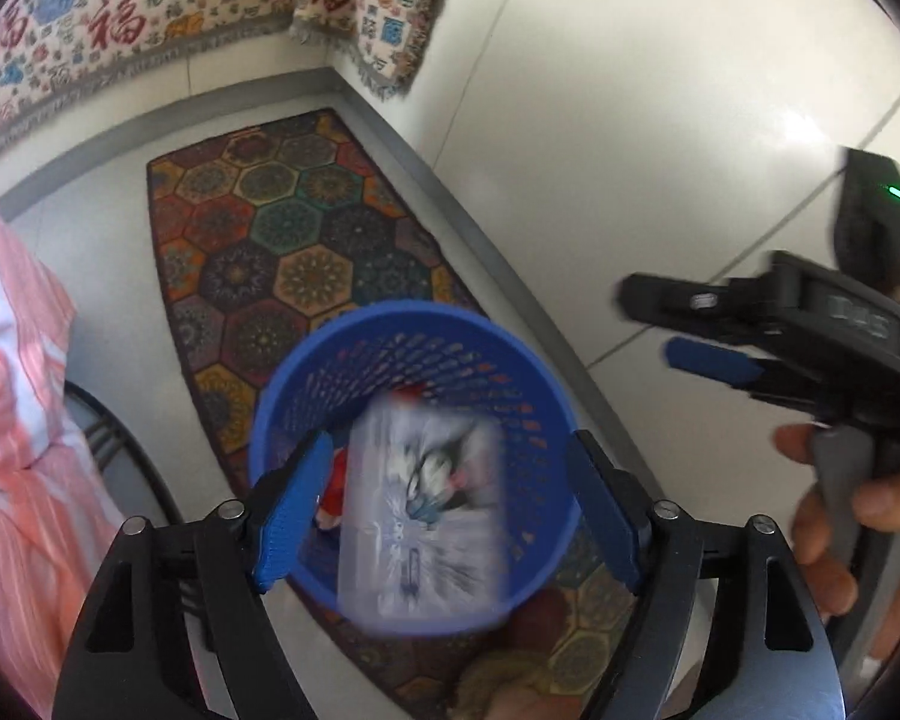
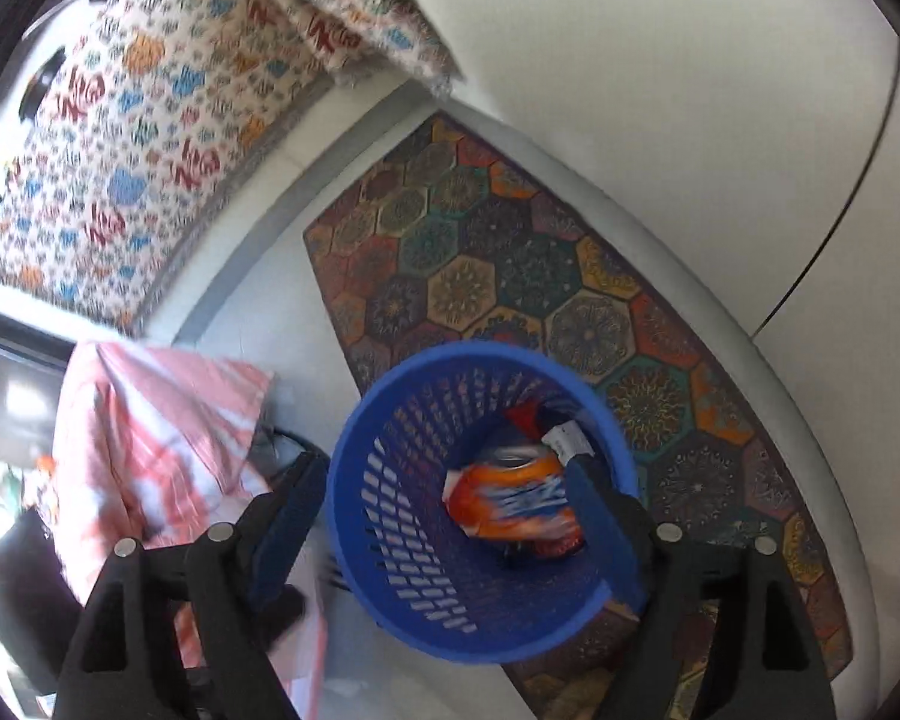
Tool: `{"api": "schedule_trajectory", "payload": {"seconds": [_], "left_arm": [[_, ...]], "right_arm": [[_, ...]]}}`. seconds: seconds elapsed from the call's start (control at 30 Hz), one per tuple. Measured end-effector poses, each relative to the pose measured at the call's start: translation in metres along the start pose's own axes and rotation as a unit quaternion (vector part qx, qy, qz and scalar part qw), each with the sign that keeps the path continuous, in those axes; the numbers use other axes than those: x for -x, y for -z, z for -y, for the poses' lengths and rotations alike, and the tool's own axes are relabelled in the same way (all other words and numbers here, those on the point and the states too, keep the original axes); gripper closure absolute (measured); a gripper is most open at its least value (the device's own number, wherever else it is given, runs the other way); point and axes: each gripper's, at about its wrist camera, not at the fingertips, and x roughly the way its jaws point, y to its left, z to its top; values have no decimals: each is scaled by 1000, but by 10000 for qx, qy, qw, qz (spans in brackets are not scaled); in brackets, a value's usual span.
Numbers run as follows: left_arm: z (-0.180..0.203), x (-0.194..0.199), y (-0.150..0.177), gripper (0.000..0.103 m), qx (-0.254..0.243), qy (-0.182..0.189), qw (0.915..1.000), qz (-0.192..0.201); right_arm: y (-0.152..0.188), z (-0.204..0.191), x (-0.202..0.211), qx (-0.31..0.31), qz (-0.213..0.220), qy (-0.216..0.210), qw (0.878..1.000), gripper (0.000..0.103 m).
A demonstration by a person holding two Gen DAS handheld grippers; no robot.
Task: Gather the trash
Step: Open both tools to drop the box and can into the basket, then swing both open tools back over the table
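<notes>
Below both grippers stands a blue perforated basket (image 1: 414, 462) on a patterned hexagon rug (image 1: 282, 252), which lies on a pale tiled floor (image 1: 630, 120). The left gripper (image 1: 450, 510) points steeply down over the basket with its jaws wide apart; a blurred, pale rectangular packet (image 1: 426, 516) with a printed picture shows between them, over the basket's mouth, and neither pad touches it. Beside the packet, something red (image 1: 333, 498) lies lower in the basket. The right gripper (image 2: 444, 510) also hangs above the basket with its jaws spread, one finger outside the rim and the other over the inside; an orange can (image 2: 510, 498), blurred, sits in the basket close to that finger, and whether it touches the pad cannot be told. A red and white wrapper (image 2: 546, 426) lies behind the can. In the left wrist view a hand (image 1: 840, 516) grips the right gripper's handle. Pink striped cloth (image 2: 150, 420) lies beside the basket, and a blanket printed with red characters (image 1: 120, 30) hangs beyond the rug.
</notes>
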Motion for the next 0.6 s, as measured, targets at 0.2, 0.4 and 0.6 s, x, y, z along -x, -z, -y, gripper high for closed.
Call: {"api": "schedule_trajectory", "payload": {"seconds": [0.2,0.4,0.6], "left_arm": [[-1,63,10,21,141,-35,9993,338],[-19,173,63,11,241,-214,9973,659],[-76,263,121,6,279,-1066,9871,1164]], "right_arm": [[-1,-21,48,487,798,307,9951,19],[14,-80,82,1512,1420,706,9757,19],[69,-173,93,2588,1589,384,9520,19]]}}
